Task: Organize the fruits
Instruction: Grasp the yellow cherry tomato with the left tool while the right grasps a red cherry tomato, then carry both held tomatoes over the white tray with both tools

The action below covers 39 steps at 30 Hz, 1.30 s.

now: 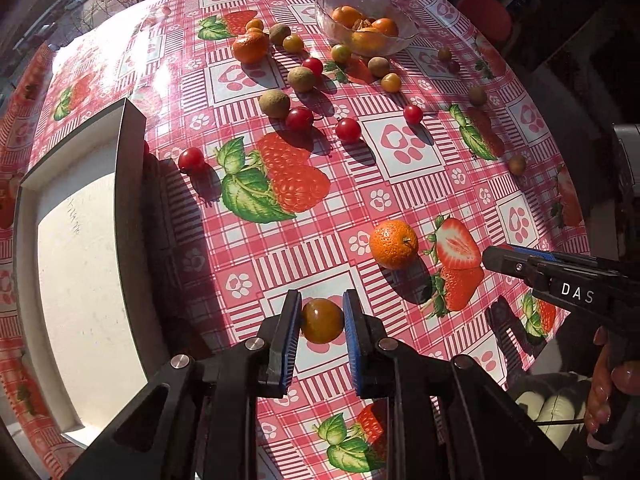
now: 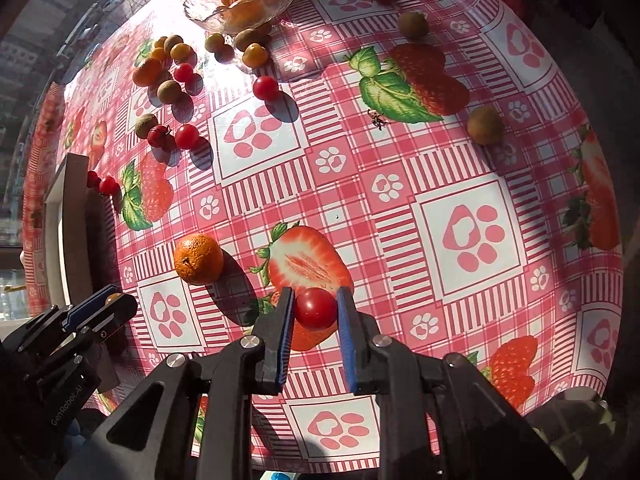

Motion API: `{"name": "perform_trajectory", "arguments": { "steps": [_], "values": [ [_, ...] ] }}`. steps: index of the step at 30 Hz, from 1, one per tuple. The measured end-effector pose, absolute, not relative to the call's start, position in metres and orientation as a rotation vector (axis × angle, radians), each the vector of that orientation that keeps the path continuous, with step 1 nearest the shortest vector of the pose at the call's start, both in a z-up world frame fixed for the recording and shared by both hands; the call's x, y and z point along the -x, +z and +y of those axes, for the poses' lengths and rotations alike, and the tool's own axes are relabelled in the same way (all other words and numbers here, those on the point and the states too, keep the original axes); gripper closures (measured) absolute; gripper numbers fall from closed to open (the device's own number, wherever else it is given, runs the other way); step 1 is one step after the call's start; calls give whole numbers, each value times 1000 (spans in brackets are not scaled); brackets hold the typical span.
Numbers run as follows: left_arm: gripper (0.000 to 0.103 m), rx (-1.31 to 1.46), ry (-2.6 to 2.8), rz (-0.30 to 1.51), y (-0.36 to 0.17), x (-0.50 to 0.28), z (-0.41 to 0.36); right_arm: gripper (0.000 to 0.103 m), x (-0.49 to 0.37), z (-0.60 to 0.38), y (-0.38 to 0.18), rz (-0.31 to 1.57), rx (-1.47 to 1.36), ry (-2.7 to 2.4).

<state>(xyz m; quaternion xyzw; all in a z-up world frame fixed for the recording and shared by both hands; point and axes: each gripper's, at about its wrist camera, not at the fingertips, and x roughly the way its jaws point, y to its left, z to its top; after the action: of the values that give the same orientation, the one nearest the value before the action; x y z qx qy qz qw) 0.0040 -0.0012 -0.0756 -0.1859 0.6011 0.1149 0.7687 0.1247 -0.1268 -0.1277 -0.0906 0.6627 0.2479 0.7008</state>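
Currently left gripper (image 1: 322, 322) pinches a brownish-orange cherry tomato (image 1: 322, 320), both blue pads touching its sides, low over the strawberry-print tablecloth (image 1: 400, 152) at the near edge. Tomato is near round, slightly elongated; which way its long axis or stem end points, cannot tell. Right gripper (image 2: 316, 310) brackets a red cherry tomato (image 2: 316, 307): left pad touches it, right pad just beside it with what looks like a thin gap, so whether it is actually clamped, cannot tell. This tomato sits over a printed halved strawberry, no stem showing.

Mandarin (image 1: 393, 244) rests on the cloth between the two grippers, just far of the left one, its stem scar facing up and right in the left view. White tray (image 1: 80, 248) lies at the left, raised wall toward the fruit, long side running near to far. One red cherry tomato (image 1: 191, 159) is just right of the tray wall.

Far side: glass bowl (image 1: 404, 38) holds several orange fruits (image 1: 374, 38). Loose fruit is scattered between bowl and tray: another mandarin (image 1: 251, 46), brown longan-like fruits (image 1: 274, 103), yellow tomatoes (image 1: 391, 82), red tomatoes (image 1: 348, 129). Two more brown fruits (image 2: 485, 125) sit well apart on the right. Right gripper tip also shows at right edge of left view, near mandarin.
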Motion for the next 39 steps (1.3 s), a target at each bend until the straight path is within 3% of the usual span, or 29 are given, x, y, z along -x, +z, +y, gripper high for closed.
{"name": "perform_trajectory", "arguments": {
  "steps": [9,21,30,39],
  "values": [
    [80,455,325,1257,-50,54,37,80,-95,-124,-84,1446,239,651],
    [80,524,510,1234,-49,132,106,80,-31,-21,-65,1424,358,890],
    [80,567,628,1291,-81,176,147,80,24,56,-71,1413,474,1042],
    [80,565,650,1333,-109,190,158,81,61,93,-112,1445,625,1068]
  ]
}}
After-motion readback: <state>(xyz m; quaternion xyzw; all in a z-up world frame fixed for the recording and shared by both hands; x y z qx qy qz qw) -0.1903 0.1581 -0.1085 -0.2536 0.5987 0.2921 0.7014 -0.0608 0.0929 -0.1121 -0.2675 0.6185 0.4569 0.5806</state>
